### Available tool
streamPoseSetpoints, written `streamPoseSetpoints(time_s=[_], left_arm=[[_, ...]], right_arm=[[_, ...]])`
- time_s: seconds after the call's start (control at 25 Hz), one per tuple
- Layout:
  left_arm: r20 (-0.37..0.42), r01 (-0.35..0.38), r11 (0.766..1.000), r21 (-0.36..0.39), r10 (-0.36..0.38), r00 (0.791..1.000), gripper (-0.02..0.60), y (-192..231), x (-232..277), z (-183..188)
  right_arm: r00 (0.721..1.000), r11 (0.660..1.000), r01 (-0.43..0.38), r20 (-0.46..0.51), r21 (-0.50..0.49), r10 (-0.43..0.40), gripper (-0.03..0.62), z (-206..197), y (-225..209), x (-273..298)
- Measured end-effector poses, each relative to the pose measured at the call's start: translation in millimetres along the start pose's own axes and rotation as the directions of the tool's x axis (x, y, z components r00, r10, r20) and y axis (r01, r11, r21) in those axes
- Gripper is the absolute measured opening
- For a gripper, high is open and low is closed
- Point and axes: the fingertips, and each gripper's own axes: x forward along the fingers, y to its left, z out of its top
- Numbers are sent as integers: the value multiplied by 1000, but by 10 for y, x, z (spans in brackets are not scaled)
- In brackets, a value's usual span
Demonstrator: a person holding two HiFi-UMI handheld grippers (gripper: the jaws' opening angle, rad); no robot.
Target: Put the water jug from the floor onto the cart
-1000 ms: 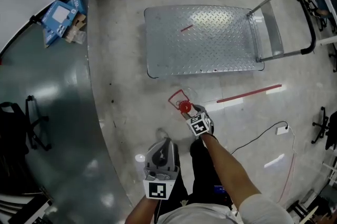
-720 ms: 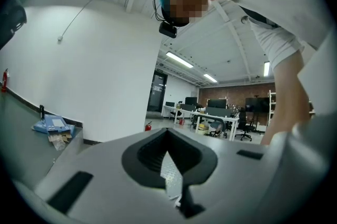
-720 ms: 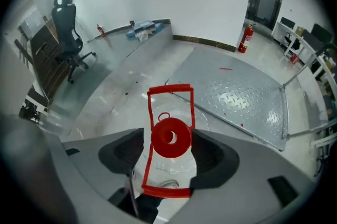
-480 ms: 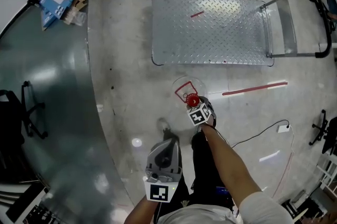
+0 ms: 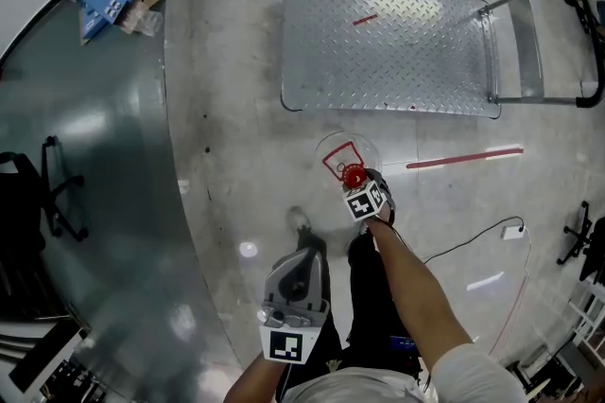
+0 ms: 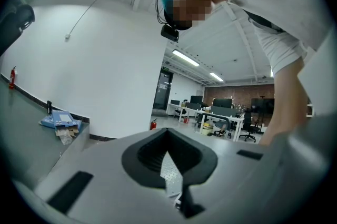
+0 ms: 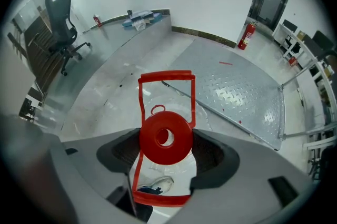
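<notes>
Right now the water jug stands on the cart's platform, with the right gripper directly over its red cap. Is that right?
Not quite. The head view shows the water jug standing on the floor just short of the cart, not on its platform. The rest holds: the right gripper, jaws opening, is over the red cap, which sits between them.

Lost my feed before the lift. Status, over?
Left tongs shut, empty. Right tongs opening, straddling the red cap, no grip. Water jug upright on floor, short of the cart. Path to cart unobstructed.
</notes>
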Motion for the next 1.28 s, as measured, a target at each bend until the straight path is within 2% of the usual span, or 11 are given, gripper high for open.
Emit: streamPoseSetpoints(time_s=[0.28, 0.48, 0.76, 0.96, 1.08, 1.28], left_arm=[[3, -20, 1000, 4, 20, 1000, 3, 75, -28, 21], [6, -53, 999, 12, 52, 999, 3, 236, -55, 131], [75, -67, 998, 7, 66, 995, 3, 455, -83, 681], [124, -35, 999, 26, 31, 992, 3, 519, -137, 1149], [140, -24, 999, 44, 17, 990, 3, 578, -73, 1338], [226, -40, 996, 82, 21, 974, 3, 631, 132, 1641]], right_arm=[[1000, 1000, 10, -28, -11, -10, 298, -84, 6, -60], [999, 1000, 6, -31, -11, -7, 298, -64, 100, -361], [999, 999, 18, -34, 26, -17, 298, 156, 199, -1130], [999, 998, 31, -18, 53, -30, 298, 422, 200, -1722], [998, 997, 56, 12, 59, -57, 298, 652, 108, -1971], [997, 997, 63, 37, 51, -64, 298, 971, -109, -2190]])
